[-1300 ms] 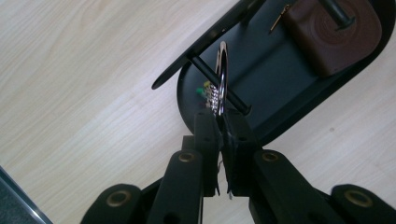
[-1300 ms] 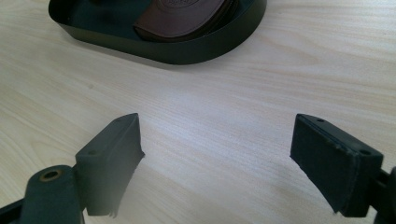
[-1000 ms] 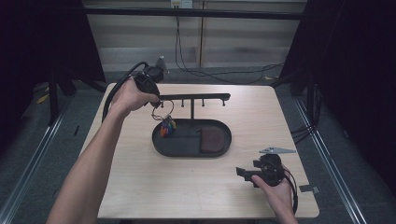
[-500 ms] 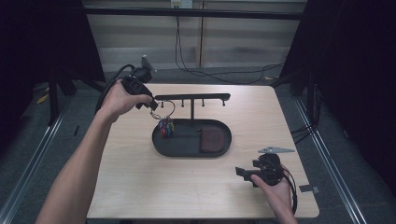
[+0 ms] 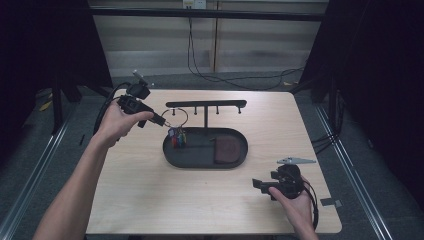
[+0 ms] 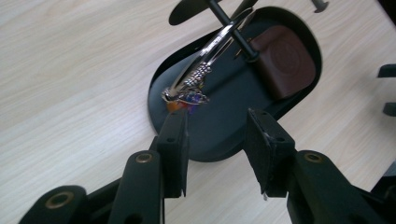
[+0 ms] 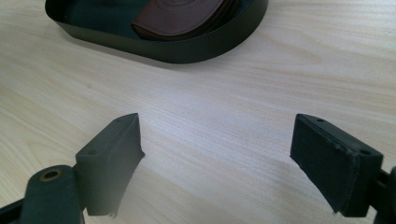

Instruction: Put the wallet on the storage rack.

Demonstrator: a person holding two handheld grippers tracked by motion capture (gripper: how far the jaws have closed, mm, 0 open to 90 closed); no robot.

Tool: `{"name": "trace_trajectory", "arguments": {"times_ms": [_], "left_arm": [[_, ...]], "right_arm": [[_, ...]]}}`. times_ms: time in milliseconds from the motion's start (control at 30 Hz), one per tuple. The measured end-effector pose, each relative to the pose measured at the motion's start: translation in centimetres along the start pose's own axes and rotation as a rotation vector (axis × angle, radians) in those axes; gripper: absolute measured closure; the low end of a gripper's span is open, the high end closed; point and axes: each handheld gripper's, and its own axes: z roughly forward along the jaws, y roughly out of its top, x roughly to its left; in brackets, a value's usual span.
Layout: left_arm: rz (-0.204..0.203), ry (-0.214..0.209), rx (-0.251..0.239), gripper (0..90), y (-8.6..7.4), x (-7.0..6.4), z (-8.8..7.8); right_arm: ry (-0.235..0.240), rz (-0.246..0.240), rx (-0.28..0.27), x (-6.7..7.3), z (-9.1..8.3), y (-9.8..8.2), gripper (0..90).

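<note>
- Since 1 s ago: left hand w/ left gripper [image 5: 161, 120] has backed off from the rack's bar toward 9 o'clock; the key ring [image 5: 176, 118] it was at now hangs on the rack by itself. Jaws have just been opening, nothing between them. Right hand hasn't shifted.
- Key ring: silver loop hooked over a peg at the 9 o'clock end of the rack bar [image 5: 206, 104], coloured charms [image 5: 176, 138] dangling below it over the 9 o'clock end of the tray. In left gripper view the ring [image 6: 205, 56] sits just past the jaw tips, clear of both.
- Left gripper: fingers [image 6: 173, 140] spread part-way, empty gap, tips pointing at the ring from 9 o'clock, just beside it, not touching.
- Tray [image 5: 200, 163]: black oval, mid-table, rack post rising from its middle. Brown leather pouch [image 5: 229, 150] lies in its 3 o'clock half.
- Right gripper [image 5: 257, 184]: near table's 5 o'clock corner, well apart from the tray, held low over the wood. Fingers [image 7: 112, 158] spread wide, nothing between, bare table [image 7: 215, 130] under them; tray wall [image 7: 187, 51] and pouch ahead in right gripper view.
</note>
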Motion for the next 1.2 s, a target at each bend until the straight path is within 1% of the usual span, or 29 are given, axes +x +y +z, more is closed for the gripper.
{"name": "trace_trajectory", "arguments": {"times_ms": [33, 100, 133, 167, 200, 267, 300, 333, 367, 500, 533, 567, 600, 700, 733, 767, 800, 833, 867, 900, 933, 967, 1033, 1067, 1100, 1133, 1167, 1200], "left_arm": [[0.011, -0.006, -0.007, 59.3, -0.2, 0.0, 0.0], [0.015, -0.024, -0.031, 58.4, -1.0, -0.1, 0.4], [0.027, -0.033, -0.033, 57.3, -1.4, -0.1, 0.5], [0.034, -0.034, -0.044, 55.7, -1.8, -0.2, 0.7], [0.050, -0.028, -0.051, 53.9, -2.3, -0.1, 0.8], [0.053, -0.042, -0.086, 52.4, -3.3, 0.0, 1.2], [0.048, -0.041, -0.094, 52.4, -3.6, 0.1, 1.3], [0.041, -0.039, -0.112, 51.7, -4.1, 0.3, 1.5], [0.023, -0.046, -0.131, 50.5, -4.7, 0.5, 1.7], [0.032, -0.033, -0.162, 47.4, -6.1, 0.8, 2.0], [0.033, -0.026, -0.178, 45.3, -6.5, 0.7, 2.1], [0.041, -0.031, -0.187, 43.5, -6.9, 0.7, 2.1], [0.053, -0.026, -0.201, 42.2, -7.3, 0.6, 2.1], [0.067, -0.003, -0.219, 34.4, -8.2, 0.3, 2.3], [0.078, 0.003, -0.226, 33.8, -8.4, 0.1, 2.3], [0.081, 0.014, -0.241, 32.3, -8.8, -0.1, 2.3], [0.084, 0.019, -0.248, 29.0, -9.0, -0.2, 2.3], [0.088, 0.014, -0.255, 26.2, -9.3, -0.4, 2.3], [0.091, 0.023, -0.269, 24.5, -9.6, -0.6, 2.2], [0.092, 0.024, -0.279, 23.8, -9.9, -0.7, 2.2], [0.099, 0.021, -0.302, 23.3, -10.4, -1.0, 2.1], [0.098, 0.024, -0.319, 23.2, -10.8, -1.2, 2.1], [0.121, 0.026, -0.330, 21.2, -11.6, -1.7, 2.2], [0.125, 0.019, -0.331, 21.1, -12.0, -1.9, 2.3], [0.129, 0.010, -0.342, 20.2, -12.4, -2.0, 2.3], [0.122, 0.006, -0.350, 19.3, -12.7, -2.0, 2.3], [0.123, 0.010, -0.355, 18.1, -13.2, -2.1, 2.3], [0.120, 0.025, -0.366, 15.1, -13.6, -2.1, 2.2]], "right_arm": [[0.000, 0.000, 0.000, 0.0, 0.0, 0.0, 16.4], [-0.002, 0.006, 0.001, 0.0, 0.0, 0.0, 16.4], [-0.002, 0.006, 0.001, 0.0, -0.1, 0.0, 16.4], [-0.002, 0.005, 0.000, 0.0, -0.1, 0.0, 16.4], [-0.002, 0.006, 0.001, 0.0, -0.1, 0.0, 16.4], [-0.002, 0.006, 0.000, -0.1, -0.1, -0.1, 16.4], [-0.002, 0.003, -0.001, -0.1, -0.2, -0.1, 16.4], [-0.002, 0.009, -0.003, -0.1, -0.2, -0.1, 16.4], [0.000, 0.016, -0.005, -0.2, -0.2, -0.1, 16.4], [0.001, 0.016, 0.004, -0.3, 0.0, -0.2, 16.4], [0.000, 0.016, 0.004, -0.3, -0.1, -0.2, 16.4], [-0.001, 0.016, 0.002, -0.3, -0.1, -0.2, 16.4], [-0.002, 0.017, 0.002, -0.3, -0.1, -0.2, 16.4], [-0.006, 0.020, 0.000, -0.4, -0.2, -0.3, 16.4], [-0.006, 0.021, 0.000, -0.4, -0.2, -0.3, 16.4], [-0.006, 0.016, -0.002, -0.3, -0.3, -0.3, 16.4], [-0.005, 0.017, -0.002, -0.3, -0.3, -0.3, 16.4], [-0.008, 0.019, -0.002, -0.2, -0.3, -0.3, 16.4], [-0.011, 0.015, -0.005, -0.2, -0.4, -0.3, 16.4], [-0.009, 0.013, -0.008, -0.2, -0.4, -0.3, 16.4], [-0.009, 0.014, -0.008, -0.2, -0.4, -0.3, 16.4], [-0.009, 0.015, -0.007, -0.2, -0.4, -0.4, 16.4], [-0.011, 0.019, -0.006, -0.2, -0.4, -0.4, 16.4], [-0.009, 0.017, -0.005, -0.2, -0.4, -0.4, 16.4], [-0.010, 0.017, -0.002, -0.2, -0.3, -0.4, 16.4], [-0.010, 0.018, -0.002, -0.3, -0.3, -0.4, 16.4], [-0.012, 0.018, -0.003, -0.3, -0.4, -0.4, 16.4], [-0.011, 0.016, -0.006, -0.3, -0.4, -0.4, 16.4]]}}
